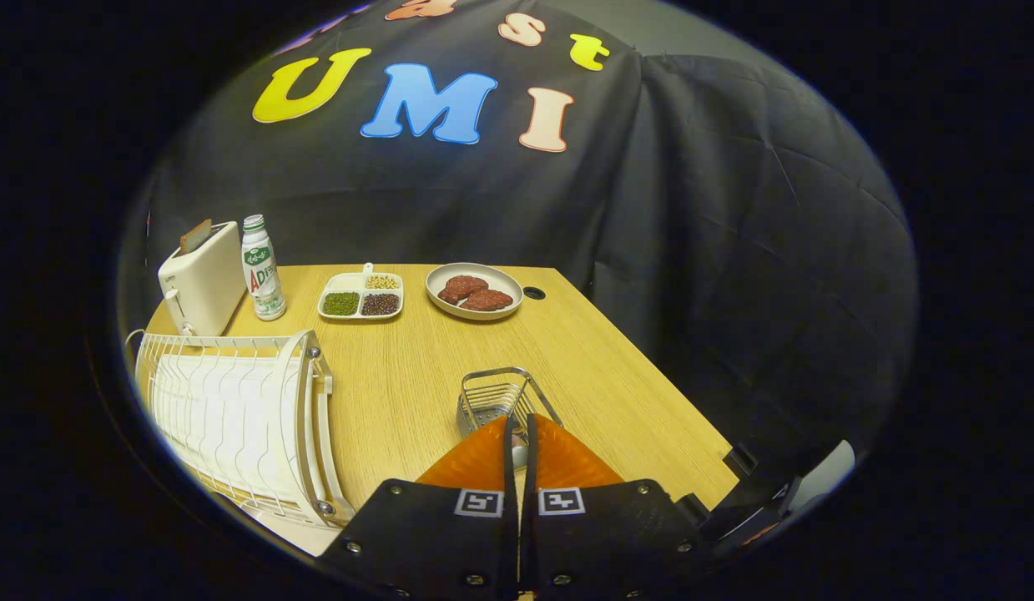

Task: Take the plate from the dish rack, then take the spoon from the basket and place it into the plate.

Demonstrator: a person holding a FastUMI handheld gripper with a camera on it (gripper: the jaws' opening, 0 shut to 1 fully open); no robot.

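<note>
My gripper (517, 434) hangs over the near part of the wooden table (416, 376), its fingers drawn almost together. A small pale piece, apparently the spoon (518, 456), shows in the narrow slit between them, and both fingers seem to press on it. The wire basket (493, 399) stands just ahead of the fingertips, partly covered by them. The white dish rack (233, 409) sits to the left of the fingers, with only its wire tines and white tray showing. The spoon's remaining length and the table under the gripper are hidden.
Along the table's far side stand a white toaster (201, 280), a bottle (262, 269), a divided dish of beans (360, 295) and a plate of meat patties (474, 290). The table's right edge runs diagonally beside the gripper.
</note>
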